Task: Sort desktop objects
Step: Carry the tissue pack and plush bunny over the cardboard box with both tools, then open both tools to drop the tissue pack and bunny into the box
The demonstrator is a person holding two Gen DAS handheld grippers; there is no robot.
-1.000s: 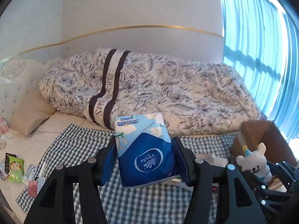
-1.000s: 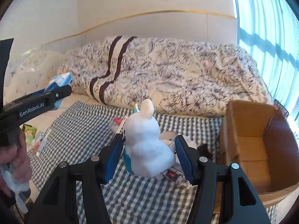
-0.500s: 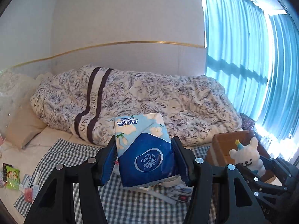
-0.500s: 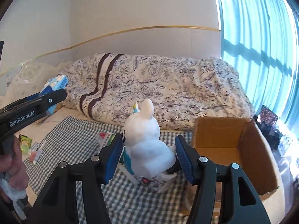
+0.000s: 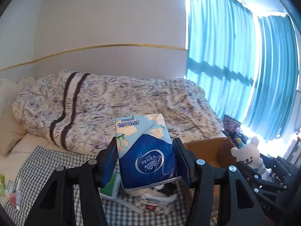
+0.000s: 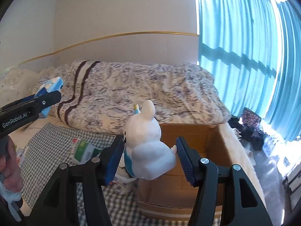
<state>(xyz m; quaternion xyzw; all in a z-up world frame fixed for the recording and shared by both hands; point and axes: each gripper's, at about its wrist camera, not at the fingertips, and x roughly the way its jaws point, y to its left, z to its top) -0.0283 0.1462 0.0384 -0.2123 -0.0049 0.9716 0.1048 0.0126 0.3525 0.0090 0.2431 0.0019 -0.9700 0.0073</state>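
Left wrist: claw [image 5: 145,161] grips "Vinda" tissue pack [image 5: 145,150].

Cardboard box [image 6: 190,131] seemingly open on top, interior unobstructed.

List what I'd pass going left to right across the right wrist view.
Hand → tissue pack → green packet → white plush toy → cardboard box → blue curtains.

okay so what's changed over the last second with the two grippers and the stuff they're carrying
Both grippers swung right, toward the open brown cardboard box. The right gripper now holds the white plush bunny at the box opening; a second ago it was over the checked cloth. Unchanged: the left gripper stays clamped on the blue tissue pack.
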